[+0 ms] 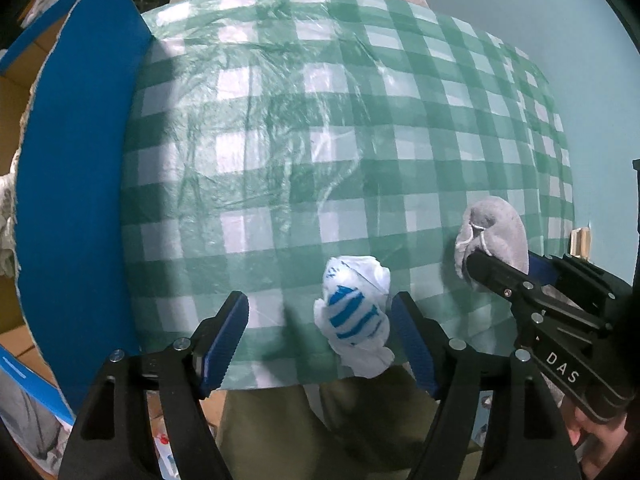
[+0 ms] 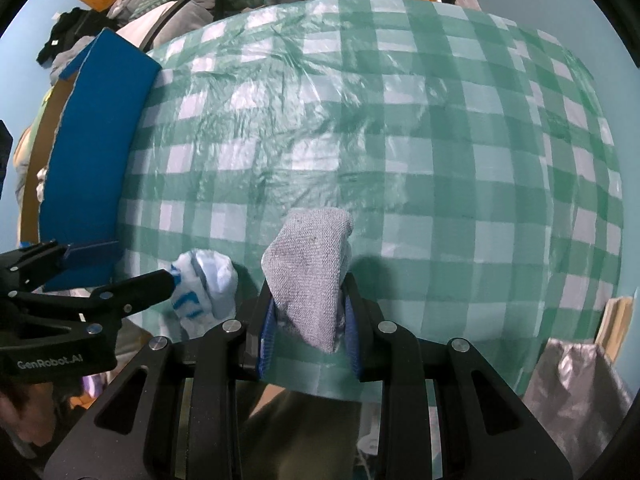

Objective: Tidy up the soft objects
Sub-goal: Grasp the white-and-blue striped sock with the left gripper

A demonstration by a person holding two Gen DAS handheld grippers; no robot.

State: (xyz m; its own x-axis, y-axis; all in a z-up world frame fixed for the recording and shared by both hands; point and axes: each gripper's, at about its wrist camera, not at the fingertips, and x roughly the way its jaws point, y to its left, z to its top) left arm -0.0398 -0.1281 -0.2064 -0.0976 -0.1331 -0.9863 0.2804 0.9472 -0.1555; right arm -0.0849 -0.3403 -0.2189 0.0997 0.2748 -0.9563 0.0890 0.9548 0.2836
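The white sock with blue stripes (image 1: 354, 320) is lying bundled near the front edge of the table, on the green-and-white checked tablecloth (image 1: 320, 120). It is sitting between the 2 blue-padded fingers of the left gripper (image 1: 320, 338), close against the right-hand pad and well apart from the left-hand one. Those jaws are standing wide, pressing on nothing, with the gripper pointing down at the cloth. In the right wrist view the same sock (image 2: 204, 284) is showing just beyond the tip of the left gripper (image 2: 120, 268), at the left of the frame.

The grey sock (image 2: 312, 268) is being pinched between the 2 blue pads of the right gripper (image 2: 310, 320), whose jaws are standing narrow around it; its free end is sticking up and forward above the fingers. From the left wrist view the grey sock (image 1: 494, 236) is appearing to the right of the striped one, near it but not touching, with the black finger of the right gripper (image 1: 476, 268) crossing its lower part.

A blue foam board (image 1: 76, 200) is running along the left edge of the table, just beside the tablecloth. A person's olive-coloured clothing (image 1: 280, 432) is showing below the table's front edge, between the gripper arms. A crumpled silver bag (image 2: 576, 392) is sitting off the table at the lower right of the right wrist view.
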